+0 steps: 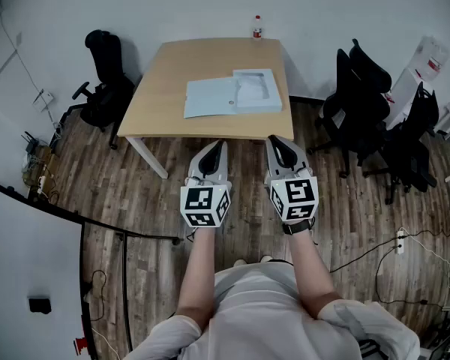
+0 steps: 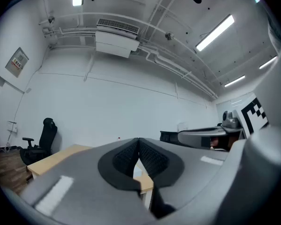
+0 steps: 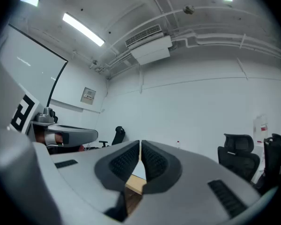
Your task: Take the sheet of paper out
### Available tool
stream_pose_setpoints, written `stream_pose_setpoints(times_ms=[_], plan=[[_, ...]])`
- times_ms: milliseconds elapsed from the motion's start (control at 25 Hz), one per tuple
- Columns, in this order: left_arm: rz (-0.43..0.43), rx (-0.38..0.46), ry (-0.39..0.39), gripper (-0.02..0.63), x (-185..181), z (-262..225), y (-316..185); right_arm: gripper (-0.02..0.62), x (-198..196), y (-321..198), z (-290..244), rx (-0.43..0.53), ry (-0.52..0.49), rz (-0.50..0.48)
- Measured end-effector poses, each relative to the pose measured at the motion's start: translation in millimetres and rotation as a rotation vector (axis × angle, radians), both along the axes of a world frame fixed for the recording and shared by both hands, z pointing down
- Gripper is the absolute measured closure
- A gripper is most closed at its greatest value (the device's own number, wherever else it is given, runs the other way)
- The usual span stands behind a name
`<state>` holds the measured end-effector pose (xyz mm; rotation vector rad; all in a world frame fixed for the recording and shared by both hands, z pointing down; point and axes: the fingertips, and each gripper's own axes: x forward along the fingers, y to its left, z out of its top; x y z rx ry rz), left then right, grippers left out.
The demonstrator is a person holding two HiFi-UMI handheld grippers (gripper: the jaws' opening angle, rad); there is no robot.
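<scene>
Reach not yet begun: paper on the table, both tools shut and empty

The white sheet of paper (image 1: pixel 253 87) seems to lie in a pale, glossy sleeve at the right end of a flat light-blue folder (image 1: pixel 208 98), upper centre of the head view, on the light wooden table (image 1: pixel 161 88). Lower in frame, over the wood floor, the left hand-held gripper (image 1: pixel 220 148) and right hand-held gripper (image 1: pixel 276 142) are level, jaws pressed together on nothing, well apart from the folder. The next move likely calls for closing in, spreading the jaws, steadying the folder and pinching the sheet's edge
</scene>
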<state>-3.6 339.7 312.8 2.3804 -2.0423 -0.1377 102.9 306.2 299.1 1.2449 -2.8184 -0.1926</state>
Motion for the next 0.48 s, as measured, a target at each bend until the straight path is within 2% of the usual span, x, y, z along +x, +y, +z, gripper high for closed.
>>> stream_pose_setpoints(times_ms=[240,480], plan=[[0.021,-0.006,0.014,0.595,-21.9,8.2,4.5,0.574,-13.8,8.1,17.8,-0.023,-0.005,0.042],[0.034,-0.017,0.024,0.595,-34.0,17.8,-16.3,0.574,-17.3,-13.5,25.4,-0.035,-0.042,0.058]])
